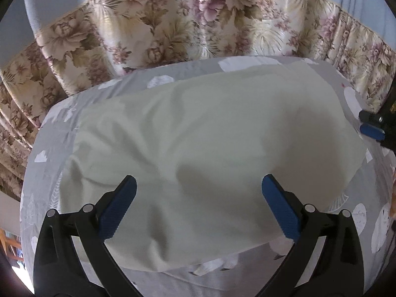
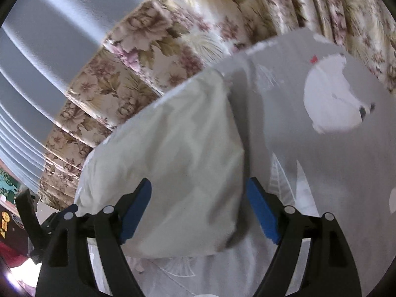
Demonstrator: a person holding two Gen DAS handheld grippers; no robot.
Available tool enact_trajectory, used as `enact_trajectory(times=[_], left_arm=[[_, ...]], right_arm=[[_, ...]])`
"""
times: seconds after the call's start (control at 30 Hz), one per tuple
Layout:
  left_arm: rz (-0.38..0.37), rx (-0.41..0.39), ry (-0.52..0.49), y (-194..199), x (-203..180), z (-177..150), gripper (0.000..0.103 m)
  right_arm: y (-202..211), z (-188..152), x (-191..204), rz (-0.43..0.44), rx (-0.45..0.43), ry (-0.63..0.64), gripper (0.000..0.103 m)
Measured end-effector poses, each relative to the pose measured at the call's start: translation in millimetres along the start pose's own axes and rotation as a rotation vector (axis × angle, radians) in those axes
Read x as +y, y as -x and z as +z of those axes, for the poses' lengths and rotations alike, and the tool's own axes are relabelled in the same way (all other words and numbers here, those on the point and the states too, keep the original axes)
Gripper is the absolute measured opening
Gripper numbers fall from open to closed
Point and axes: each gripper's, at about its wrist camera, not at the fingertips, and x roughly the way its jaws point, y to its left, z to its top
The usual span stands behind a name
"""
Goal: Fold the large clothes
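Note:
A pale cream-green garment (image 1: 198, 123) lies folded into a broad, puffy rectangle on a grey bedsheet (image 1: 47, 173) printed with white shapes. My left gripper (image 1: 198, 180) hovers over the garment's near part, open, with nothing between its blue pads. The right gripper's blue fingertip (image 1: 371, 130) shows at that view's right edge, beside the garment's right end. In the right wrist view the garment (image 2: 178, 148) runs away to the upper left, and my right gripper (image 2: 199, 183) stands open above its near end, one pad over the cloth's edge and holding nothing.
Pleated floral fabric (image 1: 173, 24) stands behind the sheet and curves round the far side (image 2: 173, 37). A grey-blue wall (image 2: 49, 37) rises beyond it. The grey sheet (image 2: 309, 160) stretches bare to the right of the garment, with a large white animal print (image 2: 331, 99).

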Motion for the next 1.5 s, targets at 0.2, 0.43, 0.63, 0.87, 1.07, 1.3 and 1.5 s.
enact_trajectory(times=[0.2, 0.43, 0.63, 0.87, 1.07, 1.3, 1.5], left_arm=[[0.035, 0.049, -0.009, -21, -2, 1, 0.1], [0.022, 0.089, 0.054, -33, 20, -1, 0.1], [0.057, 0.08, 0.032, -32, 19, -2, 0.1], [0.073, 0.071, -0.003, -30, 17, -4, 0.1], [0.059, 0.075, 0.004, -34, 18, -4, 0.1], [0.055, 0.076, 0.006, -36, 18, -3, 0.1], [0.056, 0.076, 0.007, -37, 18, -3, 0.1]], right_arm=[[-1, -4, -13, 0.033, -0.04, -0.024, 0.068], [-20, -3, -2, 0.065, 0.024, 0.023, 0.022], [-38, -4, 19, 0.018, 0.117, 0.123, 0.029], [-16, 7, -7, 0.054, 0.122, 0.047, 0.068], [-29, -14, -14, 0.141, 0.204, 0.01, 0.068], [-45, -20, 7, 0.177, 0.252, 0.03, 0.066], [-66, 3, 13, 0.201, 0.24, 0.011, 0.063]])
